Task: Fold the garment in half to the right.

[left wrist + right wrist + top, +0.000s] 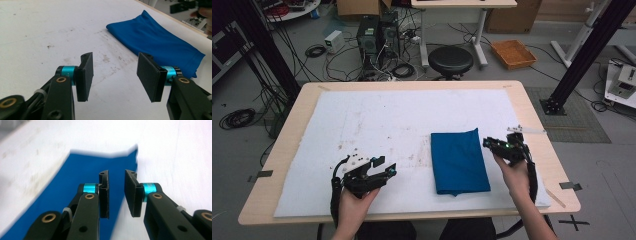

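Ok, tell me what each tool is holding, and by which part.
Nothing. The left tool and right tool both stand open and empty; the blue cloth lies free.

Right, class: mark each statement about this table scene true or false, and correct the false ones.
1. The blue cloth lies folded flat on the white mat. True.
2. The left gripper has the cloth clamped between its jaws. False: its jaws stand open with only bare mat between them, the cloth lying farther off.
3. The right gripper has a narrow gap between its jaws, with nothing held. True.
4. The cloth is red. False: it is blue.
5. In the high view the left gripper is to the left of the cloth. True.
6. A black stool stands on the table. False: it stands on the floor beyond the table's far edge.
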{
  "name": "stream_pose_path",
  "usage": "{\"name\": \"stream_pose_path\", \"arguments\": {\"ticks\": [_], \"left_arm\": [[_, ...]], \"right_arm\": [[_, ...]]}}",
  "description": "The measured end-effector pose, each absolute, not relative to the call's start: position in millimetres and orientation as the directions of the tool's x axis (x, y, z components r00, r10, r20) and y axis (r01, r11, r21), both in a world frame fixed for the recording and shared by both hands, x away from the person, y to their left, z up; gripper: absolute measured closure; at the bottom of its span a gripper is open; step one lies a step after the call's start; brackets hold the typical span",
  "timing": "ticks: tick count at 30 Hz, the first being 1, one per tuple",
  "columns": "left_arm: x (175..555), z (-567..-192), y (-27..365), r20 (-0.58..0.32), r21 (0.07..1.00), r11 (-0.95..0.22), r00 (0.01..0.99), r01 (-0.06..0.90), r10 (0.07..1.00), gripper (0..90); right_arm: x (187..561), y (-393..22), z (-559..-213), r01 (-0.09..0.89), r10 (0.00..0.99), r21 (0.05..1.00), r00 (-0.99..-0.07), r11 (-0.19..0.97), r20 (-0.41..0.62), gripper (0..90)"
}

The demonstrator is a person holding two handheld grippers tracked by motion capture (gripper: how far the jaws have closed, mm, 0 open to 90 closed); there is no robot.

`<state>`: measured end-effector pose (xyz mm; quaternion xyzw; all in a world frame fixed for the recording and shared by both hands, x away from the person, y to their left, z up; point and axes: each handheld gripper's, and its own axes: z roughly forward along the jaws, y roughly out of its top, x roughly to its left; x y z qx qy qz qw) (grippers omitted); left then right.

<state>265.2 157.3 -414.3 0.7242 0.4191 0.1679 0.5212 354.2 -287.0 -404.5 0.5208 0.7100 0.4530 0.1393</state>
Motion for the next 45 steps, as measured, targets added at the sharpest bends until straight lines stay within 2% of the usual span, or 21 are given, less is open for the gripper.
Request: {"name": "stream_pose_path", "arguments": {"ticks": [3,8,10,12,21,22,23,26,30,33,36,45], "left_arm": [[265.2,-415.4,159.0,-0.195,0.894,-0.105,0.589,0.436,0.784,47.1],[264.8,-416.9,162.7,-0.199,0.891,-0.104,0.585,0.442,0.787,46.8],[265.0,-417.5,164.1,-0.197,0.891,-0.105,0.585,0.441,0.787,46.8],[265.2,-418.2,165.1,-0.201,0.890,-0.101,0.582,0.444,0.788,46.8],[266.6,-420.2,165.7,-0.199,0.886,-0.107,0.579,0.451,0.790,46.8],[266.6,-420.2,165.5,-0.200,0.887,-0.106,0.579,0.450,0.791,46.8],[266.7,-420.0,165.6,-0.198,0.887,-0.108,0.579,0.450,0.791,46.6],[268.2,-418.4,167.6,-0.191,0.888,-0.110,0.576,0.446,0.794,46.0],[275.9,-412.2,175.0,-0.177,0.893,-0.113,0.570,0.435,0.802,43.9],[283.9,-406.1,185.5,-0.138,0.903,-0.139,0.579,0.407,0.803,41.5],[294.1,-402.4,198.4,-0.117,0.907,-0.154,0.588,0.391,0.801,38.3],[320.2,-398.3,219.2,-0.014,0.929,-0.196,0.560,0.313,0.828,38.3]], "right_arm": [[379.4,-274.6,-403.8,0.603,0.890,0.793,-0.405,0.086,0.211,73.7],[406.1,-261.3,-413.3,0.631,0.904,0.771,-0.374,0.085,0.206,73.8],[413.0,-259.3,-420.0,0.649,0.912,0.755,-0.361,0.094,0.196,78.5],[416.3,-259.7,-425.3,0.658,0.920,0.745,-0.351,0.109,0.175,90.0],[417.2,-273.0,-433.3,0.655,0.934,0.751,-0.312,0.082,0.171,90.0],[416.9,-273.3,-433.8,0.655,0.935,0.751,-0.311,0.080,0.172,88.0],[416.8,-273.6,-434.2,0.652,0.936,0.754,-0.309,0.078,0.170,78.4],[414.6,-277.5,-433.3,0.646,0.936,0.762,-0.294,0.048,0.191,74.1],[402.8,-287.4,-425.5,0.624,0.923,0.782,-0.306,0.010,0.232,59.5],[391.5,-294.6,-420.0,0.602,0.911,0.798,-0.333,0.007,0.243,52.6],[380.1,-300.7,-417.2,0.580,0.905,0.815,-0.348,0.003,0.244,47.8],[357.1,-312.7,-406.5,0.536,0.896,0.844,-0.380,0.010,0.231,44.1]]}}
